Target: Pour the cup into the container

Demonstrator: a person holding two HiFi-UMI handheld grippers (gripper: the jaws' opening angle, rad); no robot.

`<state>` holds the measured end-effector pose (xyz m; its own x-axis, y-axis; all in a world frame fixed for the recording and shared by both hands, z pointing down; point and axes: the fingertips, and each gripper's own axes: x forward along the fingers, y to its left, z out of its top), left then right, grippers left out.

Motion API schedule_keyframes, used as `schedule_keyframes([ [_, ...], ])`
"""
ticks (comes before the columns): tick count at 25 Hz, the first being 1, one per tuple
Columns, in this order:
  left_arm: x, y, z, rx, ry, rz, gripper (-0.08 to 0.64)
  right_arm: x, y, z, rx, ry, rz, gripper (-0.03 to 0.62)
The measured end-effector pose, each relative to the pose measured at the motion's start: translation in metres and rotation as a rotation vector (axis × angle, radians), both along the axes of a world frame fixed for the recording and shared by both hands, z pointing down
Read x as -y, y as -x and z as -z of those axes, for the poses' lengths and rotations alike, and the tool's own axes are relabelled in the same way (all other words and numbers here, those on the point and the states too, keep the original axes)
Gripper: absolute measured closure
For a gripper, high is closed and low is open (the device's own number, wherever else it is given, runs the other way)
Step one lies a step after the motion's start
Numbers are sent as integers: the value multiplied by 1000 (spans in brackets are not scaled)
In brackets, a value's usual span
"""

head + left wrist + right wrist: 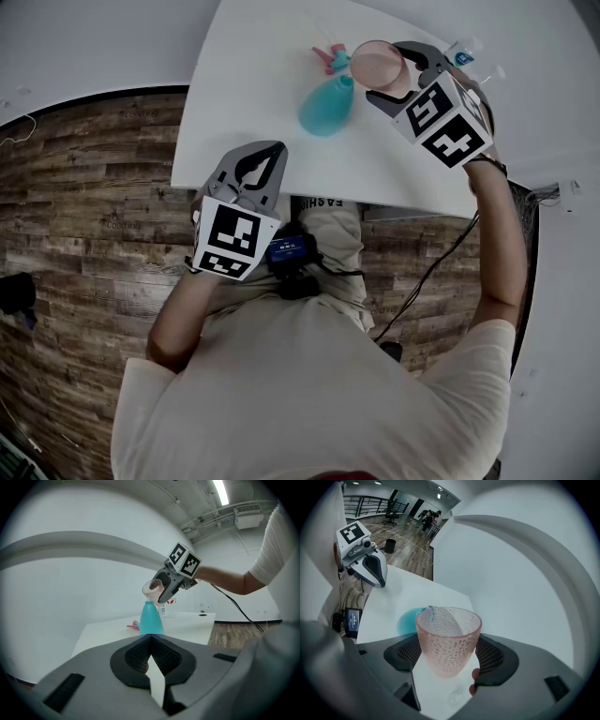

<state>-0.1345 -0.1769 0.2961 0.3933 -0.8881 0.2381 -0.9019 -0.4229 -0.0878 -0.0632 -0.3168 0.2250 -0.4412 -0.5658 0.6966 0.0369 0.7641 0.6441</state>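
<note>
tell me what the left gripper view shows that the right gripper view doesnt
Only the left gripper view: the left gripper shut and empty, and the right gripper holding the pink cup tilted over the teal container. Only the right gripper view: the cup's open inside, clamped between its jaws. Both: cup, container, white table.

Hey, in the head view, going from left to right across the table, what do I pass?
left gripper → teal container → pink cup, gripped by the right gripper
</note>
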Motion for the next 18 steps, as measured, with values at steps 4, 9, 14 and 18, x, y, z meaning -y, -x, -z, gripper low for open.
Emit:
schedule_keyframes([
  [4,-1,-1,-1,0,0,0,549,0,-2,0,-9,-9,-1,232],
  [9,0,0,-2,-1,4,0,549,2,-3,-1,-17,-13,-5,232],
  [14,0,0,-3,-2,5,0,549,4,-5,-1,-27,-26,-7,232],
  [18,0,0,-3,-2,6,-1,549,4,-5,0,-34,-38,-8,232],
])
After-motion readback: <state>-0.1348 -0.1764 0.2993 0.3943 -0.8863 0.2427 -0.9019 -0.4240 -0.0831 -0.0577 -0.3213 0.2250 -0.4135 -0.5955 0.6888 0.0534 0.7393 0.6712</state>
